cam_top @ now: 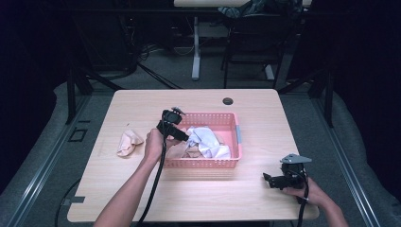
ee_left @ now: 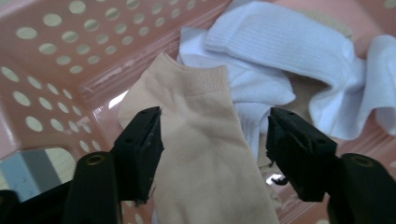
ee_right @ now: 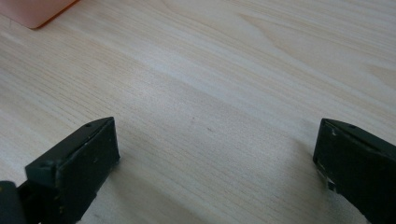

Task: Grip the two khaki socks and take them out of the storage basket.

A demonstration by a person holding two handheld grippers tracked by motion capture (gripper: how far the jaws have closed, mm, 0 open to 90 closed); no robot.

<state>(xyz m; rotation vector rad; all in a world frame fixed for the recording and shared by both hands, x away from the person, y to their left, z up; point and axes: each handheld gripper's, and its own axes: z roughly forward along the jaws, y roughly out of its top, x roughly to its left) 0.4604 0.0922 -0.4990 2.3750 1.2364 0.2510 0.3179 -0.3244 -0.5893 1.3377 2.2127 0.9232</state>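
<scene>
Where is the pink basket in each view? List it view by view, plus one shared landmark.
High view: pink basket at the table's middle.
Left gripper view: its holed wall across the upper left.
Right gripper view: a corner at the top left.
Landmark: the wooden table links high and right gripper views; the white socks link high and left.

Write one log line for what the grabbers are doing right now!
left gripper: open, astride beige ankle sock in pink perforated plastic basket | right gripper: open, over wooden table
</scene>
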